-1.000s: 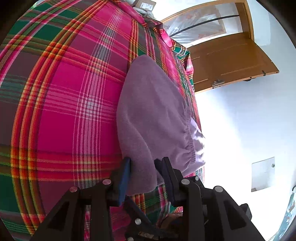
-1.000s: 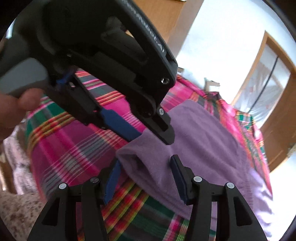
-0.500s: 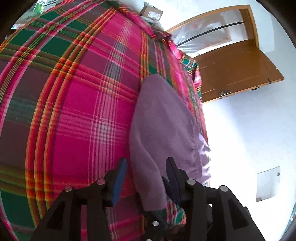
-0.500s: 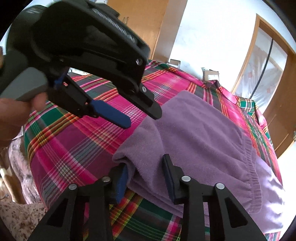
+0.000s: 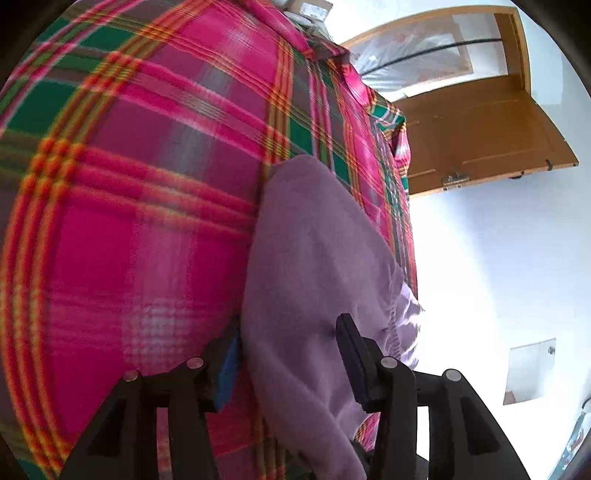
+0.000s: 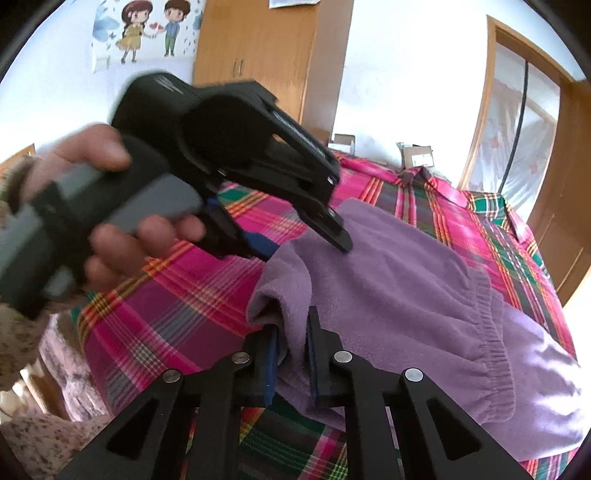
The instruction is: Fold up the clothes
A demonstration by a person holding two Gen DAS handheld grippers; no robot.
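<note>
Right gripper (image 6: 290, 363) pinching purple garment (image 6: 399, 288) corner, left gripper (image 5: 291, 354) spread astride it, hand (image 6: 110, 218) seen only from right wrist

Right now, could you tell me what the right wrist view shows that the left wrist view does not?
Only the right wrist view shows the hand holding the left tongs, open over the purple garment, the right tongs shut on its folded corner, the cartoon wall sticker and the wardrobe. Only the left wrist view shows the open wooden door. Both show the garment on the plaid blanket.
</note>
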